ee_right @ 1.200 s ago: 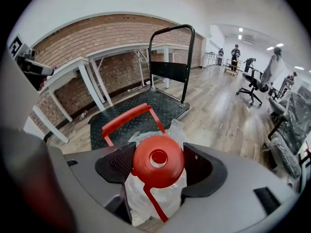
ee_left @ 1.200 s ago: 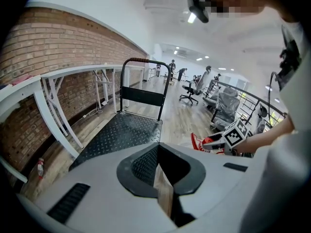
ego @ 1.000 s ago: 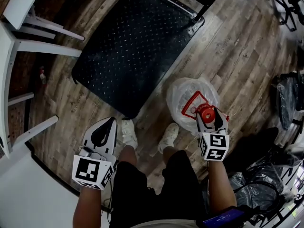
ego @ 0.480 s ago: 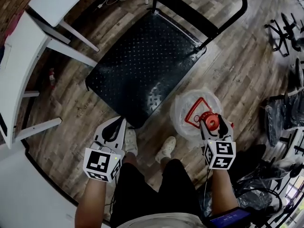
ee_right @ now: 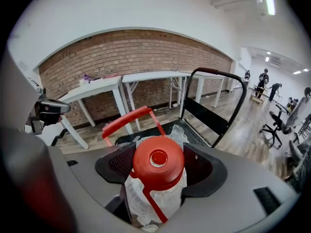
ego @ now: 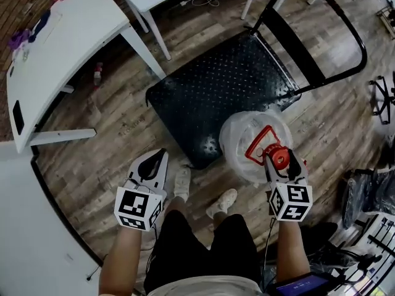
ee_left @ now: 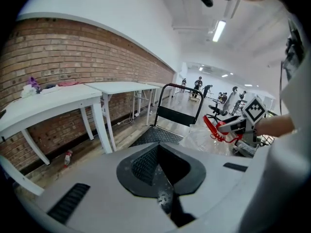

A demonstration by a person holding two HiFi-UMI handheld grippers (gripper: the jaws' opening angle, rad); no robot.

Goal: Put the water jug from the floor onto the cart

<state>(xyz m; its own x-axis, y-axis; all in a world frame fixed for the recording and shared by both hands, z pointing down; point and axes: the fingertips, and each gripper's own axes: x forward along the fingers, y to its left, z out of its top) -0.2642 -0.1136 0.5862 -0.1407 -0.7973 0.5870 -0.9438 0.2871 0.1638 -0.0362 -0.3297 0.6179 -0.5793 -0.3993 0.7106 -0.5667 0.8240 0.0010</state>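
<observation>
The right gripper (ego: pixel 281 164) has its jaws on both sides of the red cap (ego: pixel 281 158) of the water jug (ego: pixel 244 143). The jug overlaps the near right edge of the black cart (ego: pixel 216 91). The left gripper (ego: pixel 153 165) hangs over the wooden floor (ego: pixel 92 159).

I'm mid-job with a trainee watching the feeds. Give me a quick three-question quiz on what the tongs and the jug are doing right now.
1. Fill the blank: the carry handle of the water jug is coloured ____.
2. What are the right tongs shut on?
A. the carry handle
B. the jug's neck at its red cap
C. a table leg
3. True or false: the left tongs are gripping the water jug too.

Key: 1 red; 2 B; 3 false. The left tongs' jaws are together with nothing between them, away from the jug.
</observation>
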